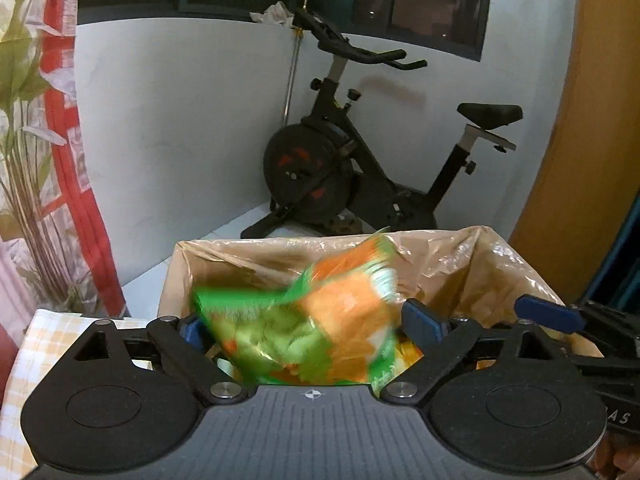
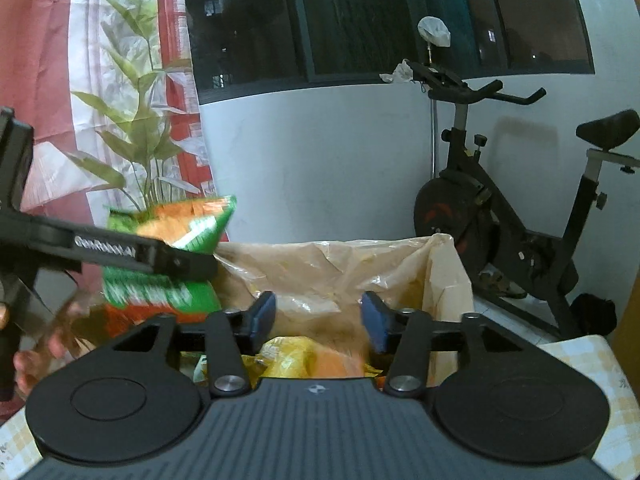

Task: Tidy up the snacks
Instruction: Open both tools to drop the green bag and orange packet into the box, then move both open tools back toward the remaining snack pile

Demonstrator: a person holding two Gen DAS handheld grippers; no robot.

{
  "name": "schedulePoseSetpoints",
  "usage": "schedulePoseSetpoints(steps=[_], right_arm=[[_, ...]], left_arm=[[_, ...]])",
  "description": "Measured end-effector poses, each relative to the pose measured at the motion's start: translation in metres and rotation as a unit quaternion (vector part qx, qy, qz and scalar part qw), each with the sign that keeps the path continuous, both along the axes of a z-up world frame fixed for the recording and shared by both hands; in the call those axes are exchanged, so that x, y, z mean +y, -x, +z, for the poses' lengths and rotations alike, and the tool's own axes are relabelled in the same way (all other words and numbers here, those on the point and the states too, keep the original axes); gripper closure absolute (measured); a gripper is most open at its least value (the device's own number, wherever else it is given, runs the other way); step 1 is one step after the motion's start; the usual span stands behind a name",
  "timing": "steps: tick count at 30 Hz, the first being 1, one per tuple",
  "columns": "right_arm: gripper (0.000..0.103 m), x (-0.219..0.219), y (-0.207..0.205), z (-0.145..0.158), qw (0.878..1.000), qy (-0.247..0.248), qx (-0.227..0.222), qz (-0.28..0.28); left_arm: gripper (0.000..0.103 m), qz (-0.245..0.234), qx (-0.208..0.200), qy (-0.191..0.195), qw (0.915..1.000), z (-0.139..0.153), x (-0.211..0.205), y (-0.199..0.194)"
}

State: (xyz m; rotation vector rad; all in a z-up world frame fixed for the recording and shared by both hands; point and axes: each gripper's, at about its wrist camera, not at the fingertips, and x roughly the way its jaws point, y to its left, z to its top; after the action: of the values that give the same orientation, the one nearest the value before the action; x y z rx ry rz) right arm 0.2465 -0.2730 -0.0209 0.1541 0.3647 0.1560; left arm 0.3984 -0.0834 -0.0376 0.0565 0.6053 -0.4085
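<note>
A green and orange snack bag [image 1: 308, 320] hangs blurred between the fingers of my left gripper [image 1: 308, 322], over a cardboard box lined with tan plastic [image 1: 448, 264]. The jaws stand wide and I cannot tell whether the pads touch the bag. In the right wrist view the same bag [image 2: 168, 256] sits at the left gripper's tip [image 2: 192, 266], above the box's left edge [image 2: 448, 264]. My right gripper [image 2: 318, 318] is open and empty above the box, over yellow and orange snack packs [image 2: 304, 360] inside it. A right finger [image 1: 544, 312] shows in the left wrist view.
An exercise bike [image 1: 360, 168] stands on the floor behind the box, against a white wall. A leafy plant [image 2: 136, 128] and red patterned curtain are at the left. A checked yellow tablecloth [image 2: 588, 360] lies under the box.
</note>
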Motion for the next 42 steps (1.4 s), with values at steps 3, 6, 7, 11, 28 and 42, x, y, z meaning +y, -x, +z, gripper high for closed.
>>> schedulePoseSetpoints(steps=[3,6,7,11,28,42], right_arm=[[0.049,0.003,0.002,0.001,1.000,-0.007,0.001,0.004],[0.049,0.009,0.003,0.002,1.000,-0.005,0.000,0.018],[0.049,0.012,0.004,0.003,1.000,0.001,-0.001,0.020],[0.049,0.017,0.009,0.007,1.000,0.002,-0.005,0.024],[0.049,0.037,0.086,0.002,0.999,0.013,-0.042,0.005],[0.049,0.061,0.125,-0.060,0.999,0.009,0.029,0.012]], left_arm=[[0.007,-0.006,0.001,0.023,0.9997,0.005,0.007,0.001],[0.007,0.004,0.006,0.041,0.9992,0.006,0.014,0.002],[0.007,0.009,0.003,0.042,0.9991,0.008,0.016,0.004],[0.007,0.023,-0.022,0.044,0.9985,0.019,0.024,0.014],[0.010,0.054,-0.075,0.026,0.9953,0.008,0.106,0.132],[0.016,0.097,0.010,0.014,0.9951,-0.072,0.136,0.166]])
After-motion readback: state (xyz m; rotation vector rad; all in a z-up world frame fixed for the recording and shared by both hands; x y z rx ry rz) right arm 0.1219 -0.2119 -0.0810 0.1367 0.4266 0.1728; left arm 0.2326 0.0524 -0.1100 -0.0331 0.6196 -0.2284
